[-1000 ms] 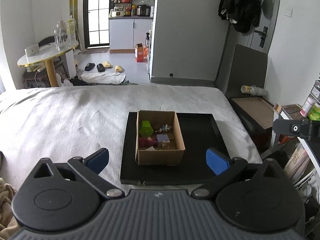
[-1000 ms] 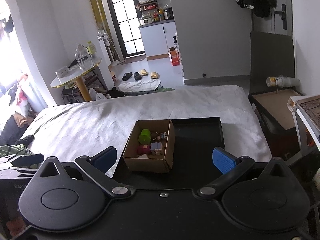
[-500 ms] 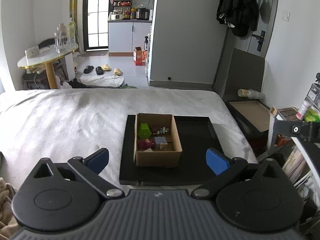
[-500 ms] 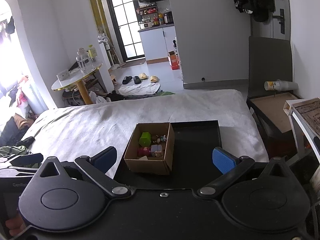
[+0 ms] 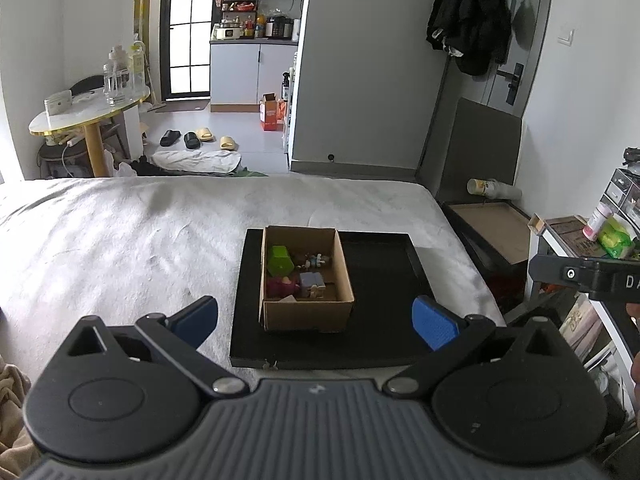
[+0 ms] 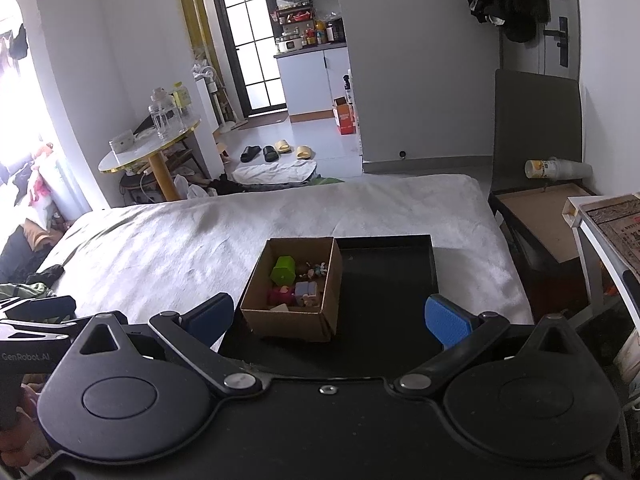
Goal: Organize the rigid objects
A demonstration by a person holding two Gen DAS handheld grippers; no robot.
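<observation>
An open cardboard box point(image 5: 306, 314) stands on the left part of a black tray point(image 5: 380, 276) on a white bed. Inside lie a green block point(image 5: 280, 260), a purple block point(image 5: 311, 280), a dark red toy point(image 5: 280, 285) and small figures. The box point(image 6: 288, 322) and the tray point(image 6: 388, 276) also show in the right wrist view, with the green block point(image 6: 283, 271). My left gripper point(image 5: 316, 320) is open and empty, held back from the box. My right gripper point(image 6: 330, 318) is open and empty, also short of the box.
The white bed point(image 5: 120, 240) spreads left of the tray. A dark side table point(image 5: 492, 224) with a lying cup stands right of the bed. A shelf with bottles point(image 5: 600, 232) is at far right. A round table point(image 6: 152, 148) stands beyond the bed.
Both grippers have drawn back and up a little from the box, which looks smaller. The jaws stay open. Nothing in the box moved.
</observation>
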